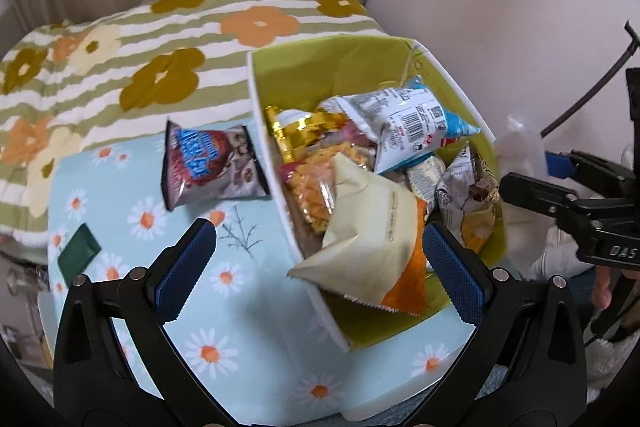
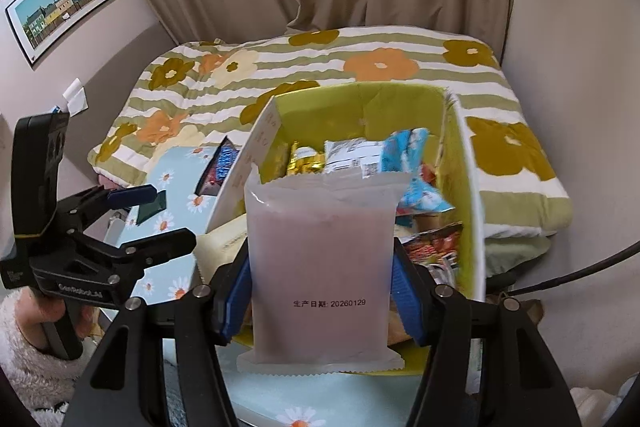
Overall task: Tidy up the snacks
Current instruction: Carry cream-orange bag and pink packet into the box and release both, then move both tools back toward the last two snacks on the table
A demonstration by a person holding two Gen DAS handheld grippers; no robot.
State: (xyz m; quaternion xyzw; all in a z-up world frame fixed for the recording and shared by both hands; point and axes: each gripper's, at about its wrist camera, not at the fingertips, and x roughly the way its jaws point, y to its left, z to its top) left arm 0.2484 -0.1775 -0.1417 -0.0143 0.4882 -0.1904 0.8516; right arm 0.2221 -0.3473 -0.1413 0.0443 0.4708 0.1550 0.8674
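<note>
Daisy-print desk [image 1: 248,307] stands against a flowered bed quilt [image 1: 120,39]. Left to right: dark green packet [image 1: 78,254] and purple snack bag [image 1: 212,165] lie loose on the desk; your left gripper [image 1: 320,259] spreads wide, holding nothing, over the green box [image 1: 304,63] full of snacks; your right gripper [image 2: 320,291] clamps a pale pink packet [image 2: 320,267] upright above that box.

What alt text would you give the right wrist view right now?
The right gripper is shut on a frosted pink snack packet, held upright in front of a green-lined box full of snacks. The left gripper, open and empty, is at the left over a daisy-print cloth, with a floral quilt behind.
</note>
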